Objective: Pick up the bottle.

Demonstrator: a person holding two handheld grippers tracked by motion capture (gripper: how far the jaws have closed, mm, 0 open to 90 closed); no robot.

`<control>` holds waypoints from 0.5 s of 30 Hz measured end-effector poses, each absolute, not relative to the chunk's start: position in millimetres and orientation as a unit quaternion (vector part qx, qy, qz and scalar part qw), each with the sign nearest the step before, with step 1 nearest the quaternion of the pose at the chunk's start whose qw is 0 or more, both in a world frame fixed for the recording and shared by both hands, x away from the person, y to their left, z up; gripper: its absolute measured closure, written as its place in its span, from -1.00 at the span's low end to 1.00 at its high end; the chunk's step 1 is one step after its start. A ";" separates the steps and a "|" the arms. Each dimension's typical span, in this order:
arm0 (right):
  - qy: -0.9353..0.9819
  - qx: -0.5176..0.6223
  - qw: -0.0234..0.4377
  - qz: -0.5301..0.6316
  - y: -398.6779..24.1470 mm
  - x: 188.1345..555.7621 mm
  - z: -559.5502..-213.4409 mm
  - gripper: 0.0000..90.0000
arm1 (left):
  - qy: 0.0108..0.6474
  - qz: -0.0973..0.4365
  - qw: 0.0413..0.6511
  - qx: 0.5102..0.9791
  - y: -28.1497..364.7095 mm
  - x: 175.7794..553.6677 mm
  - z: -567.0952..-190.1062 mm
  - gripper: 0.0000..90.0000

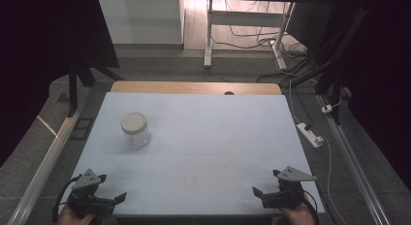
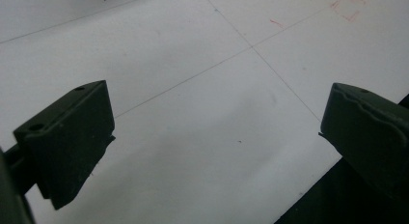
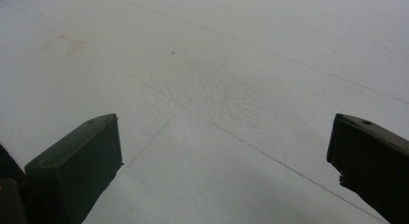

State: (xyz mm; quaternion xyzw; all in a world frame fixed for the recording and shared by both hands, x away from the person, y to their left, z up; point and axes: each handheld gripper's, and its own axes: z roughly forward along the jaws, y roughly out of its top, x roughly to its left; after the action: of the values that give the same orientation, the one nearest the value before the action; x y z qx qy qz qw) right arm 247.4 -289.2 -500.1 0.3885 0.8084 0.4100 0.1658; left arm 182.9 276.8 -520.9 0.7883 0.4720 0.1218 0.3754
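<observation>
A clear glass jar with a round cream-coloured lid (image 1: 134, 130) stands upright on the pale blue-white table surface (image 1: 208, 133), at about 10 o'clock from the table centre. It is well apart from both grippers.

The left black two-jaw gripper (image 1: 110, 192) sits at the near table edge, at about 7 o'clock from the table centre, held by a hand (image 1: 72, 216) at the bottom of the high view. In the left gripper view (image 2: 214, 122) its jaws stand wide apart, with bare table surface between them. It holds nothing.

The right black two-jaw gripper (image 1: 265, 184) sits at about 5 o'clock from the table centre, held by a hand (image 1: 298, 215), with a grey three-cornered plate (image 1: 294, 173) on top. In the right gripper view (image 3: 224, 147) its jaws are likewise spread wide over bare table surface, with nothing gripped.

Thin seam lines and faint red marks (image 2: 349, 7) cross the table surface.
</observation>
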 end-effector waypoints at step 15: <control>0.807 0.392 0.156 0.413 -290.5 249.0 -500.4 -1.00 | 0.475 0.117 0.381 0.785 278.2 184.1 -519.4 -1.00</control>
State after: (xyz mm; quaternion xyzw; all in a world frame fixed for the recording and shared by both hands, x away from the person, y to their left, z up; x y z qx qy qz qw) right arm 249.0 -290.5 -500.4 0.3916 0.8073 0.4133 0.1555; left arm 184.1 278.2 -519.4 0.7849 0.4745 0.1168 0.3810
